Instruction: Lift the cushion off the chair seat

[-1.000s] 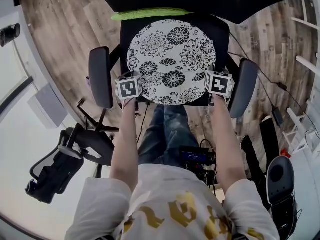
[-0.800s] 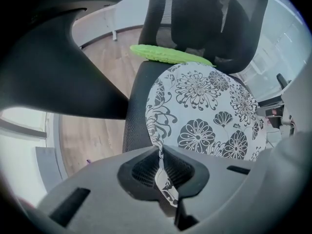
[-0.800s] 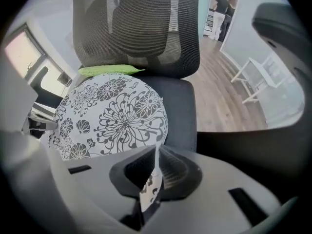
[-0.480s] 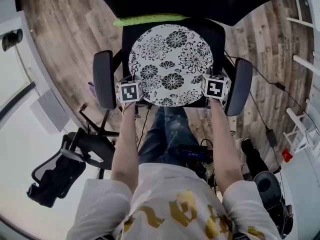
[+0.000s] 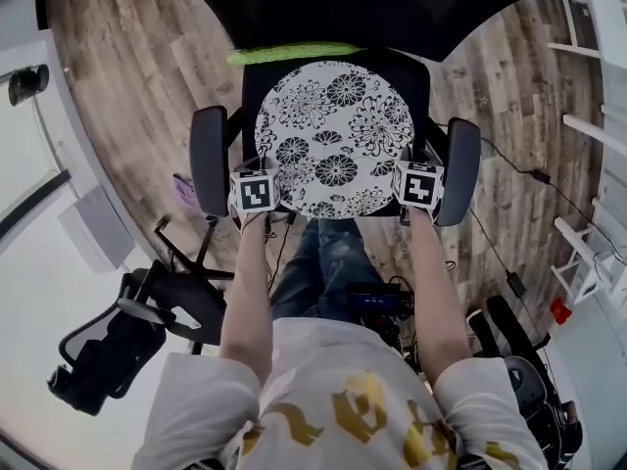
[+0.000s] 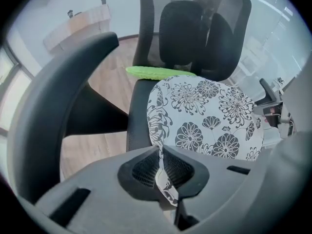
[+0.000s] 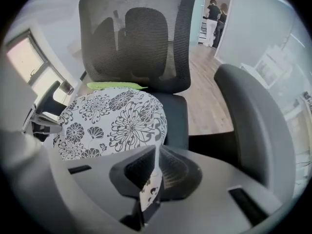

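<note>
Black-and-white cushion cloth is pinched tight in my left gripper and right gripper, one each side, so I can lift it level off the chair.

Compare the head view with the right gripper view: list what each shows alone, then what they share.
Head view only: the person's forearms, blue jeans and white-and-gold shirt. Right gripper view only: the chair's black mesh backrest, people standing in a far doorway, and the cushion's edge pinched between the shut jaws of the right gripper. Both: the round white cushion with black flower print, the green strip behind it and the black seat.
</note>
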A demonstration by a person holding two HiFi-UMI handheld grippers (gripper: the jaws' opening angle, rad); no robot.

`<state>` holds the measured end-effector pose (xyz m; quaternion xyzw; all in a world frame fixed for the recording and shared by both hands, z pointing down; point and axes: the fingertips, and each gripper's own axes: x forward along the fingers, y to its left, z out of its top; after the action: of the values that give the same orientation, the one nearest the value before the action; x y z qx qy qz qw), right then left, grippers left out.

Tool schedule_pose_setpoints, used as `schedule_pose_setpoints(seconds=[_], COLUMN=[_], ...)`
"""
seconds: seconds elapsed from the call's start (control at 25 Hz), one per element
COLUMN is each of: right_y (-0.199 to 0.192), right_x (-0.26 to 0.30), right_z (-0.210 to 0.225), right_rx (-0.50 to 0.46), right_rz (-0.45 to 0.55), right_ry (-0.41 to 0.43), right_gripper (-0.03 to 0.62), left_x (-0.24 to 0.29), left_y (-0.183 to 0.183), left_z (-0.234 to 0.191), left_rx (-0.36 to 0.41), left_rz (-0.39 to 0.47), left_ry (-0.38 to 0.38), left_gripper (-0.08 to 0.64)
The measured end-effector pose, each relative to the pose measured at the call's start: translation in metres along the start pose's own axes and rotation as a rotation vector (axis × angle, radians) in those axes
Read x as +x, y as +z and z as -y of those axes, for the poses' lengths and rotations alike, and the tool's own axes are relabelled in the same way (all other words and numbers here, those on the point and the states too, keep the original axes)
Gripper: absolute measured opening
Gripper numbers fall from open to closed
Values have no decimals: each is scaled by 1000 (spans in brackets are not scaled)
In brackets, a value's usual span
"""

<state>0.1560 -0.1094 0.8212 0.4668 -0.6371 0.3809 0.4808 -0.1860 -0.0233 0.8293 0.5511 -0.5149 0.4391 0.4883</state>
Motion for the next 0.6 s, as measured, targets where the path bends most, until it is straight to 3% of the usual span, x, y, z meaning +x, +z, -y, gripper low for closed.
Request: schedule_pose_setpoints(seconds=[0.2, 0.6], right_y=[4, 12], right_x=[-19, -66], right_z=[1, -4], right_rx=[14, -13], right_rz=[17, 66], right_ry=[5, -2], right_gripper=[25, 25], left_x=[-21, -64], left_y=[6, 13], left_z=[5, 11], left_rx=[22, -16], left_rz=[17, 94], left_ry=[-14, -56], left_gripper=[20, 20])
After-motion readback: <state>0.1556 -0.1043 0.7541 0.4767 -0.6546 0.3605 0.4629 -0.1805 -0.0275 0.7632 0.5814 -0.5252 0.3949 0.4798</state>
